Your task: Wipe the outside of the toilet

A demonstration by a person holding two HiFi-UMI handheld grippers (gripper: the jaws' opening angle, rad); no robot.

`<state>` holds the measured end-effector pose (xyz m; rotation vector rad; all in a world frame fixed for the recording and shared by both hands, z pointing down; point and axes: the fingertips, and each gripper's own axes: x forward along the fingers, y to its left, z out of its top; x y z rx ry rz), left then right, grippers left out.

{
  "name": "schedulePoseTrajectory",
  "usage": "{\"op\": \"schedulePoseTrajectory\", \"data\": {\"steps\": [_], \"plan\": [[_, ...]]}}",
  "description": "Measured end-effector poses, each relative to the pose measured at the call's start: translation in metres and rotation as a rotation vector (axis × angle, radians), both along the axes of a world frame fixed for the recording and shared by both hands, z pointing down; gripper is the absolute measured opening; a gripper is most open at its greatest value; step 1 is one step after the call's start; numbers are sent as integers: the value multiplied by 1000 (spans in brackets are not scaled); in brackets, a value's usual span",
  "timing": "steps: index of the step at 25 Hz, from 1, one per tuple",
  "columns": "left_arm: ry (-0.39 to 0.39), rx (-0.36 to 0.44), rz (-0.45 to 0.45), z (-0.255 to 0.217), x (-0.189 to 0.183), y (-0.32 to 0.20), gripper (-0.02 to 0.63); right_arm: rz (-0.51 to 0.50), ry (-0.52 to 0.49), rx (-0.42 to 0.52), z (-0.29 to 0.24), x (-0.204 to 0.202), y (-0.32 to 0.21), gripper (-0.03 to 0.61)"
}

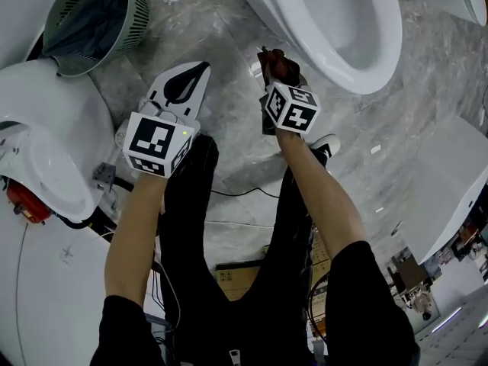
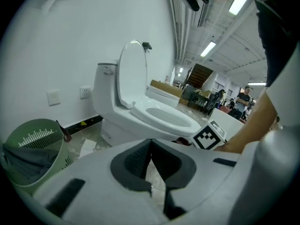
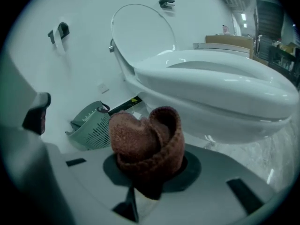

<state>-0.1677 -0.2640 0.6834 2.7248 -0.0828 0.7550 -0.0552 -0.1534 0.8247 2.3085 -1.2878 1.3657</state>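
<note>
The white toilet (image 1: 347,21) stands at the top of the head view with its lid up (image 2: 132,74). Its bowl (image 3: 220,97) fills the right gripper view, close ahead and slightly above the jaws. A bunched brown cloth (image 3: 147,142) sticks out of my right gripper (image 3: 149,175), which is shut on it. In the head view that cloth (image 1: 278,63) hangs just short of the bowl's near rim, apart from it. My left gripper (image 1: 185,88) is held level to the left, and its jaws (image 2: 151,159) are shut with nothing between them.
A green slatted basket (image 1: 91,17) with dark fabric inside stands on the marble floor at the far left. White ceramic fixtures (image 1: 46,151) crowd the left side, and another one (image 1: 457,189) sits at the right. A cable (image 1: 236,195) runs across the floor between the person's legs.
</note>
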Motion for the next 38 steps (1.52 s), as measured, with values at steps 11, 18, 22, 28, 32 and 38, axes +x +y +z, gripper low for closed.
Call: {"op": "schedulePoseTrajectory", "data": {"steps": [11,18,22,28,32,38], "plan": [[-23,17,-48,8,-61,-59,9,172,41,-1,16,27,-93,84],[-22,21,-43,10,-68,-65,8,261,85,-33,20,38,-88,83],[-18,20,-19,9,-61,-52,9,264,68,-45,24,37,-62,81],[-9,19,40,6,-39,-23,9,236,67,-42,20,36,-18,81],[-1,19,71,3,-21,-1,9,226,60,-58,20,39,21,81],[1,18,123,-1,4,40,9,208,63,-97,19,52,83,80]]}}
